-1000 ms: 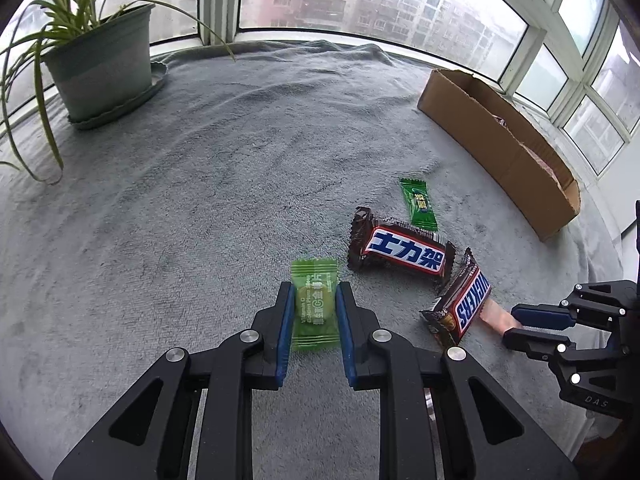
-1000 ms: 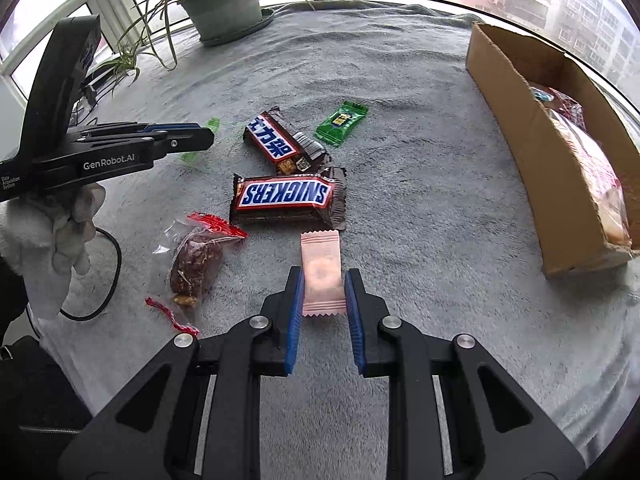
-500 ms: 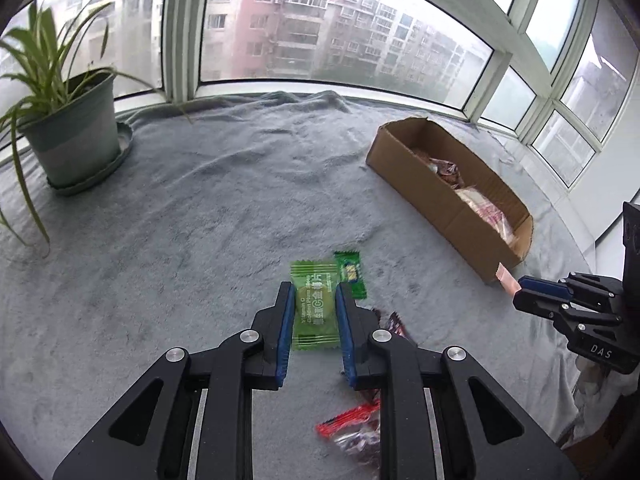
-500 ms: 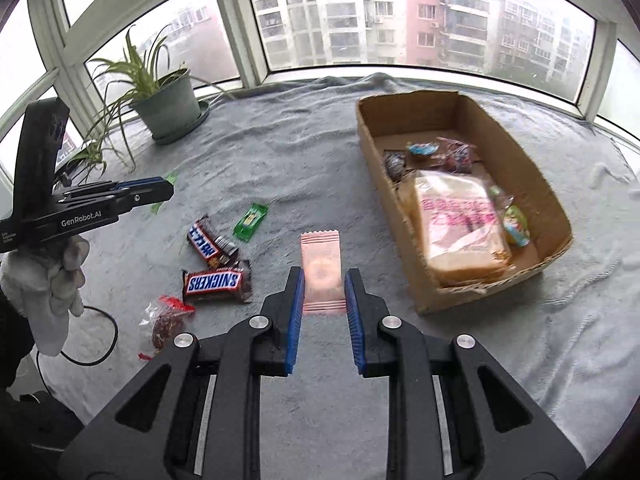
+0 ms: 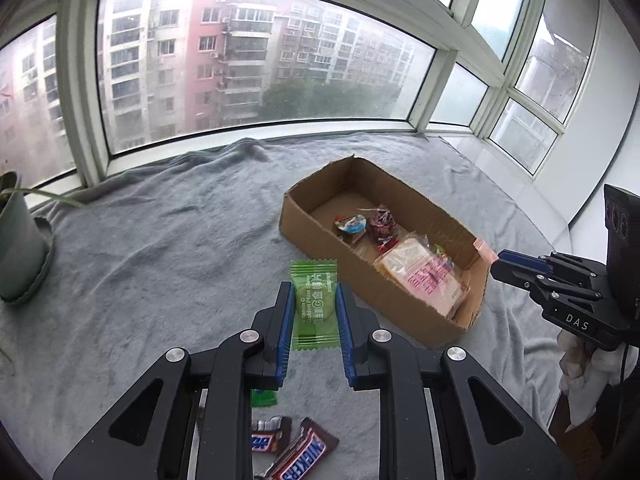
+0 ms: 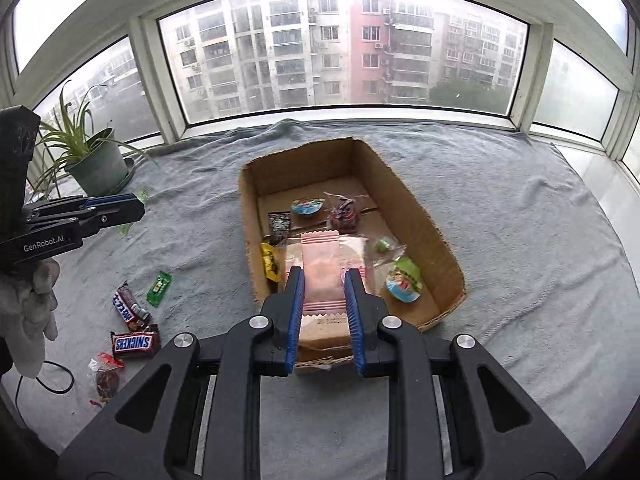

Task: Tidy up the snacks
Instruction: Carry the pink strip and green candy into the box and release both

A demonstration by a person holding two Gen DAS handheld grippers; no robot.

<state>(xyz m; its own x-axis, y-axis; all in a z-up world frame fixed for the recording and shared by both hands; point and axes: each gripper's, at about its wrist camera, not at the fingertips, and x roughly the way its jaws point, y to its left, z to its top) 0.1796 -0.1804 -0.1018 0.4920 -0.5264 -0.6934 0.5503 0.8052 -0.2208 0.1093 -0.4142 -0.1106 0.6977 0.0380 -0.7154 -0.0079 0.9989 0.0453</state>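
My left gripper [image 5: 313, 292] is shut on a green candy packet [image 5: 314, 304], held in the air left of the cardboard box [image 5: 316, 232]. My right gripper [image 6: 324, 280] is shut on a pink candy packet [image 6: 321, 276], hanging over the near end of the cardboard box [image 6: 420, 216]. Several wrapped snacks and a bread pack [image 5: 420, 276] lie inside the box. On the grey blanket lie two Snickers bars [image 6: 135, 343] [image 6: 130, 306], a small green packet [image 6: 159, 288] and a clear packet of red snacks [image 6: 106, 376]. The left gripper [image 6: 138, 210] shows at the left of the right wrist view.
A potted plant [image 6: 94, 160] stands at the back left by the window. A grey blanket [image 6: 520, 220] covers the whole surface. A gloved hand [image 6: 32, 320] and a black cable [image 6: 56, 380] are at the left edge. Window frames ring the far side.
Both grippers rose from the blanket with their packets and moved toward the box. The right one now hangs over the box's near end; the left one is beside the box.
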